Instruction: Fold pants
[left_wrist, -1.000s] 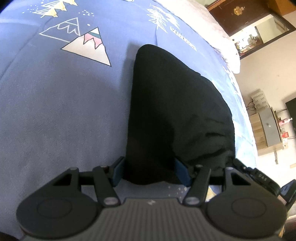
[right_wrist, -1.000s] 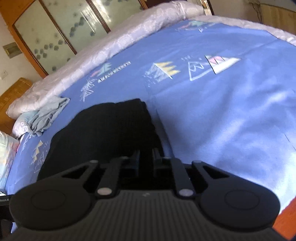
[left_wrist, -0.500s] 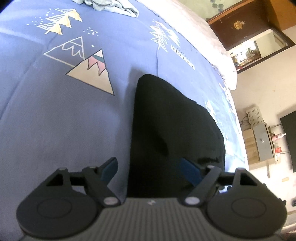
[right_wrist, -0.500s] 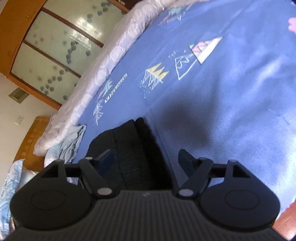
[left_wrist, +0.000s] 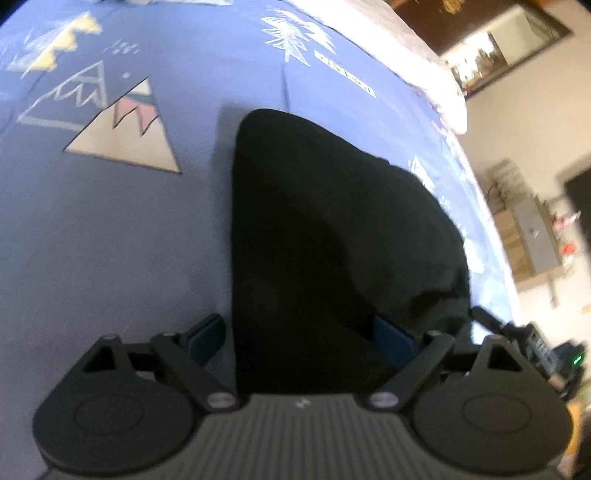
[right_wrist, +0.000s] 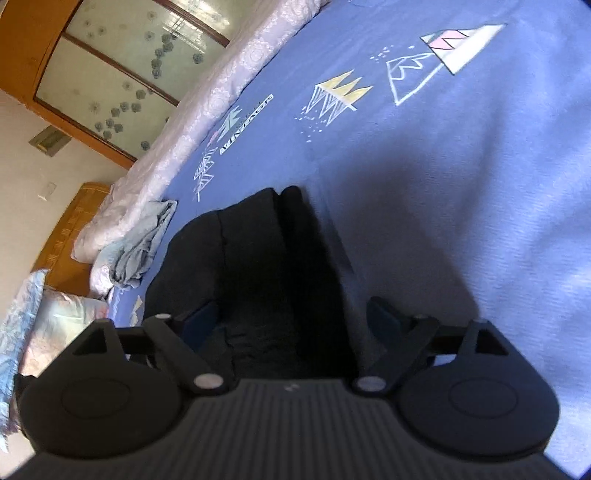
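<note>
Black pants (left_wrist: 332, 236) lie folded into a compact bundle on a blue bedspread (left_wrist: 92, 229) with mountain prints. My left gripper (left_wrist: 299, 332) hovers over the bundle's near edge; its jaws are opening, wide apart, with the cloth lying below between them and the blue pads (left_wrist: 391, 339) off it. In the right wrist view the same pants (right_wrist: 258, 266) show stacked layers. My right gripper (right_wrist: 291, 325) straddles their near end, jaws opening, and its pads do not press the cloth.
A crumpled light-blue garment (right_wrist: 144, 243) lies by the pale quilt (right_wrist: 207, 110) at the bed's far edge. A pillow (right_wrist: 48, 325) sits at left. A wooden wardrobe (right_wrist: 110, 66) and a small cabinet (left_wrist: 532, 236) stand beyond the bed.
Both grippers went from gripping the pants' edge to wide apart, letting the cloth go. The right one rolled and dropped a little; the left drew back slightly.
</note>
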